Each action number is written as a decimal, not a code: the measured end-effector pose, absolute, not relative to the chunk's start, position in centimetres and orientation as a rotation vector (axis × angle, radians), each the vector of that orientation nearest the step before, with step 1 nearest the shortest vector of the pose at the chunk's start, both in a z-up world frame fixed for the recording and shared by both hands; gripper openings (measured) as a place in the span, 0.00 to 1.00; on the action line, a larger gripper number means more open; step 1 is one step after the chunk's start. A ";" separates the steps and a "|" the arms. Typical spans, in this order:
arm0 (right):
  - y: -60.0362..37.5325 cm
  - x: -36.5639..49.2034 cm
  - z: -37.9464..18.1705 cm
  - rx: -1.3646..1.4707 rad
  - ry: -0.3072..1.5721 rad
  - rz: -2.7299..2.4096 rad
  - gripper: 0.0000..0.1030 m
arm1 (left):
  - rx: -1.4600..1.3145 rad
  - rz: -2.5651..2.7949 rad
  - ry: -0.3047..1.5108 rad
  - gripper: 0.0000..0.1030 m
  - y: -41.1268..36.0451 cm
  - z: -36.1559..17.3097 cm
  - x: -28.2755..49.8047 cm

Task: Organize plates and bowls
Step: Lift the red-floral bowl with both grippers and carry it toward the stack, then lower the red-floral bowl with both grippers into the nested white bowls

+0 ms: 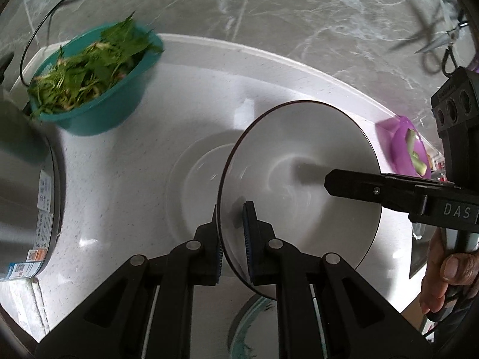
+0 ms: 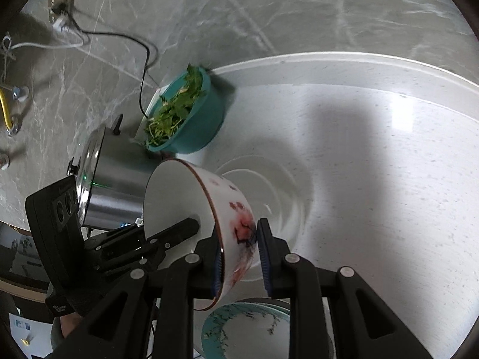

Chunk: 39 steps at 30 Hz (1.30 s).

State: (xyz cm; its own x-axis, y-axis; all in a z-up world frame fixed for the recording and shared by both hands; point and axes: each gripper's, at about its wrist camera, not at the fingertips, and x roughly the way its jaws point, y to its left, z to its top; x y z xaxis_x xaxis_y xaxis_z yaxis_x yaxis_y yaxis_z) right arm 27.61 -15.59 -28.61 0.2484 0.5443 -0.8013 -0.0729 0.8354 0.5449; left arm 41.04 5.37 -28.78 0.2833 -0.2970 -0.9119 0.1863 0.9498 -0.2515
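Left wrist: smooth round white bowl (image 1: 299,161)

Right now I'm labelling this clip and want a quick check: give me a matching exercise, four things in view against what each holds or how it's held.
Things:
1. white bowl
2. teal bowl
3. purple dish
4. steel pot

States:
A. full of leafy greens
B. labels on its side
C. clamped at the rim by the left gripper and the right gripper
D. holds pale green pieces

Pairs: 1-C, 2-A, 3-D, 4-B
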 end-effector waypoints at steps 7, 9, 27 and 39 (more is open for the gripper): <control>-14.3 28.4 -30.7 0.425 1.306 0.425 0.23 | -0.102 -0.303 1.273 0.11 6.6 -31.4 41.3; -14.1 28.6 -31.3 0.422 1.318 0.418 0.22 | -0.087 -0.294 1.273 0.11 6.6 -31.9 41.4; -14.2 30.2 -33.5 0.366 1.364 0.372 0.19 | -0.009 -0.264 1.286 0.12 4.4 -34.5 42.8; -12.2 30.7 -33.0 0.158 1.352 0.362 0.16 | -0.022 -0.261 1.283 0.12 4.7 -34.4 43.1</control>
State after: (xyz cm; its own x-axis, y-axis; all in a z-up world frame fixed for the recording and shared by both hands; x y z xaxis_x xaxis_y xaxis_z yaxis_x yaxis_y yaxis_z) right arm 30.71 -12.23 -32.99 0.1723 0.3441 -0.9230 -0.1633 0.9340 0.3178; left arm 43.09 4.66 -34.37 0.2590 -0.2048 -0.9439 0.1804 0.9703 -0.1611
